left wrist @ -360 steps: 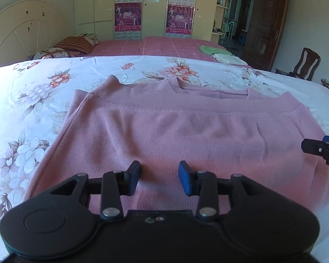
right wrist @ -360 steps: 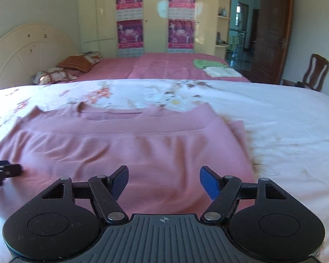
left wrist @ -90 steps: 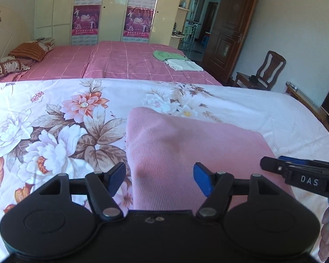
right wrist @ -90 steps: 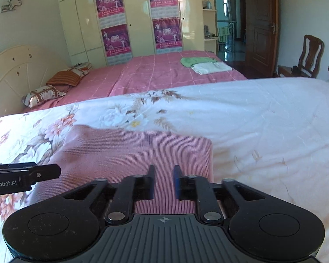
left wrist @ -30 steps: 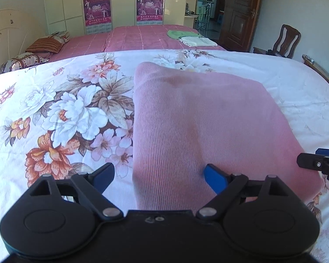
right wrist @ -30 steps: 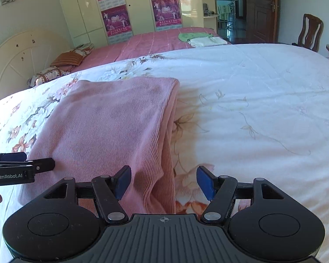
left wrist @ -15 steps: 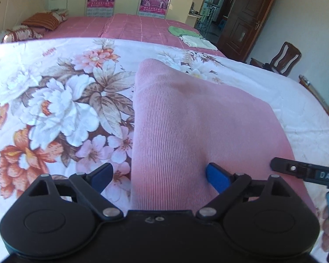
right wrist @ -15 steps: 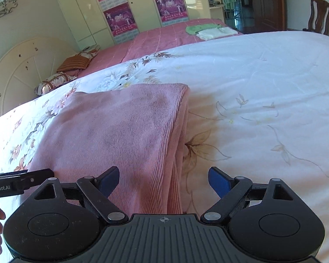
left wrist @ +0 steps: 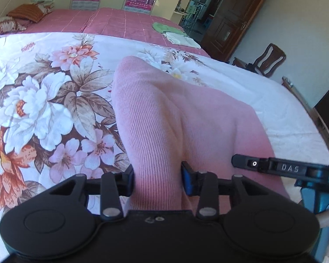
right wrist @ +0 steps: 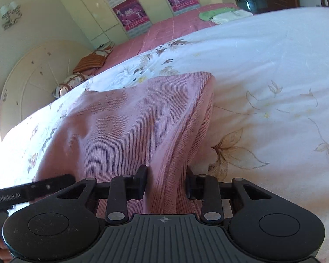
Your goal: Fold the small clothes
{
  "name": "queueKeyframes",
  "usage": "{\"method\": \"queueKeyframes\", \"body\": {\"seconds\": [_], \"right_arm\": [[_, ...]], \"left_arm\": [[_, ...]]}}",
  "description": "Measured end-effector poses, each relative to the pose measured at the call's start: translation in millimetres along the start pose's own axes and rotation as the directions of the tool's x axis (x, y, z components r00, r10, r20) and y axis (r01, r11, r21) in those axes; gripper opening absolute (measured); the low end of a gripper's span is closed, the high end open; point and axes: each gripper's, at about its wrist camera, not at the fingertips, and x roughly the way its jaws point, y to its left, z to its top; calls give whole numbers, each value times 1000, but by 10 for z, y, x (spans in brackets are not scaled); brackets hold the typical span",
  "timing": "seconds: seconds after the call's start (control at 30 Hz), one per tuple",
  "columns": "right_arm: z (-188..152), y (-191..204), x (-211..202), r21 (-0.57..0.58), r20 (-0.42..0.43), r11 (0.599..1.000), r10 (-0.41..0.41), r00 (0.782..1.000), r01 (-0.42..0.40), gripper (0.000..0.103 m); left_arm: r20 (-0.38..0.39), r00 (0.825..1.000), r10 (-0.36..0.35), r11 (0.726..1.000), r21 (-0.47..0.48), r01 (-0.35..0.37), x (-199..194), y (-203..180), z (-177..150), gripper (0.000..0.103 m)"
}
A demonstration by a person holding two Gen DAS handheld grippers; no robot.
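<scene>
A folded pink knit sweater (left wrist: 175,114) lies on the floral bedsheet (left wrist: 43,109). My left gripper (left wrist: 158,182) is at its near left corner; its jaws are closing, and a ridge of the knit is bunched between the pads and pressed by them. My right gripper (right wrist: 165,184) is at the near right corner of the sweater (right wrist: 131,120); its jaws are closing too, squeezing the layered right edge. One finger (left wrist: 252,164) of the right gripper shows in the left wrist view. A finger (right wrist: 43,186) of the left gripper shows in the right wrist view.
Behind the floral bed is a second bed with a pink cover (left wrist: 120,22), carrying green and white folded cloths (left wrist: 171,32) and pillows (left wrist: 26,12). A wooden chair (left wrist: 269,59) and a dark door (left wrist: 230,22) stand to the right. A cream headboard (right wrist: 33,76) is at the left.
Both grippers' jaws went from wide open to closed in on the sweater's near corners, and the knit now bunches between the pads. Both views have tilted and come closer to the cloth.
</scene>
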Motion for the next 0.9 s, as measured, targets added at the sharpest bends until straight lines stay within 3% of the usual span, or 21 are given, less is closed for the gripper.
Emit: {"method": "queueKeyframes", "body": {"seconds": [0.2,0.5,0.7,0.9], "right_arm": [[-51,189,-213,-12,53,1000,12,999,-11,22],[-72,662,-579,-23,119,994,108,987,-106,20],[-221,1341,-604,-62,117,986,161,980,-155,20],[-448,2244,-337,-80,110,979,198,974,-190,20]], "left_arm": [[46,998,48,995,87,-52,-152,-180,-23,30],[125,992,-6,988,156,-13,-651,-270,12,28],[156,988,10,990,139,-32,-1099,163,-12,28],[179,983,38,990,125,-61,-1591,955,-37,28]]}}
